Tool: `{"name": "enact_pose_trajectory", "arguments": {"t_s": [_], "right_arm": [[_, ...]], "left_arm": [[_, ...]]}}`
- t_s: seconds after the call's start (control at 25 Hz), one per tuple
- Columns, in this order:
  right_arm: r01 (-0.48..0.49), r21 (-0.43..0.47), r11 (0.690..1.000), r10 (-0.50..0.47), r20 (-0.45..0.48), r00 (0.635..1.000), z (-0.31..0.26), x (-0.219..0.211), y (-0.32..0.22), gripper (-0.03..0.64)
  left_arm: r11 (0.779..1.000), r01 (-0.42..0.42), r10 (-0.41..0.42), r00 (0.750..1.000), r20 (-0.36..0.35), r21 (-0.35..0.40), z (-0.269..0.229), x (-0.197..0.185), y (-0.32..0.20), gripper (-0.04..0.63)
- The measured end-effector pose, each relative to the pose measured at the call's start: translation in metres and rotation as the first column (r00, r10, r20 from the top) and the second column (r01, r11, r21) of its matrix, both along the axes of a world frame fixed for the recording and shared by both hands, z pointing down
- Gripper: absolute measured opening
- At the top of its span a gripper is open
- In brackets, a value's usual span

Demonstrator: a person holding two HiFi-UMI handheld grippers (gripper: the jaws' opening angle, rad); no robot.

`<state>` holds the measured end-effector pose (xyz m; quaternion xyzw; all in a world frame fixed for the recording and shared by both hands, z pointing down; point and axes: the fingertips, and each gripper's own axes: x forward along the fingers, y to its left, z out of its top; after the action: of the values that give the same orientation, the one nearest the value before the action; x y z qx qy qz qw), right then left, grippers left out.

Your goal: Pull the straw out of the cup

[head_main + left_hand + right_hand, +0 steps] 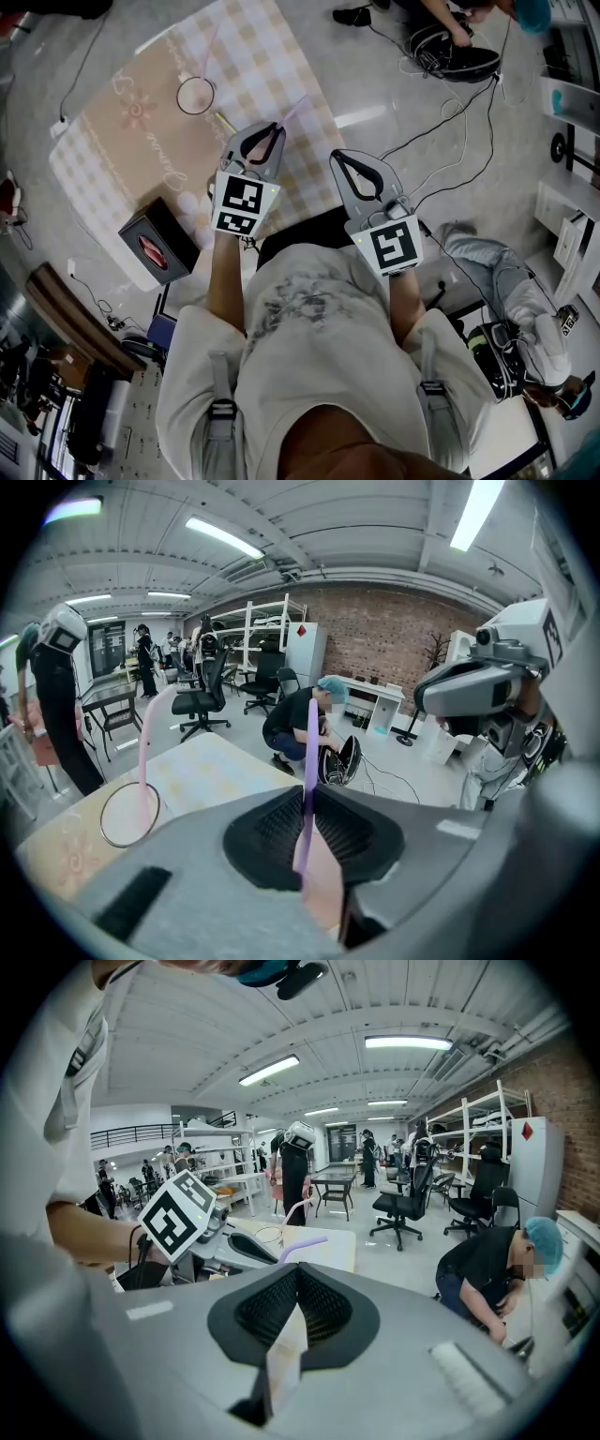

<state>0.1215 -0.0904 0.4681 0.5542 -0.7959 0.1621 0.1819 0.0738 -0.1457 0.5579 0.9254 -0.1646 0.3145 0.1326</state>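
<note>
A clear cup (pixel 195 95) stands on the checked tablecloth (pixel 253 47), with a pink straw (pixel 205 52) leaning out of it. My left gripper (pixel 272 127) is to the right of the cup and shut on a purple straw (pixel 292 109) that pokes out past its tips. In the left gripper view the purple straw (pixel 309 752) stands upright between the closed jaws of the left gripper (pixel 307 791), with the cup (pixel 130 814) and the pink straw (pixel 144 747) off to the left. My right gripper (pixel 339 156) (pixel 298 1275) hangs past the table's right edge, shut and empty.
A dark box (pixel 157 246) sits at the table's near corner. Cables (pixel 441 131) and a black bag (pixel 459 58) lie on the floor to the right, where a person crouches (pixel 300 726). Office chairs (pixel 405 1206) and shelving stand beyond.
</note>
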Motion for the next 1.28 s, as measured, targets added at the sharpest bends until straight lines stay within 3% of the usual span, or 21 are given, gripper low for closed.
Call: {"name": "enact_pose_trajectory", "arguments": {"t_s": [0.88, 1.28], "right_arm": [[0.03, -0.005, 1.0, -0.03, 0.018, 0.999, -0.006, -0.017, 0.006, 0.011], [0.086, 0.045, 0.995, -0.086, -0.001, 0.996, -0.016, -0.031, 0.01, 0.011]], "left_arm": [[0.997, 0.054, -0.052, 0.998, -0.039, 0.047, -0.025, -0.015, 0.003, 0.037], [0.99, 0.115, -0.107, 0.99, -0.091, 0.087, -0.049, -0.028, 0.006, 0.034]]}}
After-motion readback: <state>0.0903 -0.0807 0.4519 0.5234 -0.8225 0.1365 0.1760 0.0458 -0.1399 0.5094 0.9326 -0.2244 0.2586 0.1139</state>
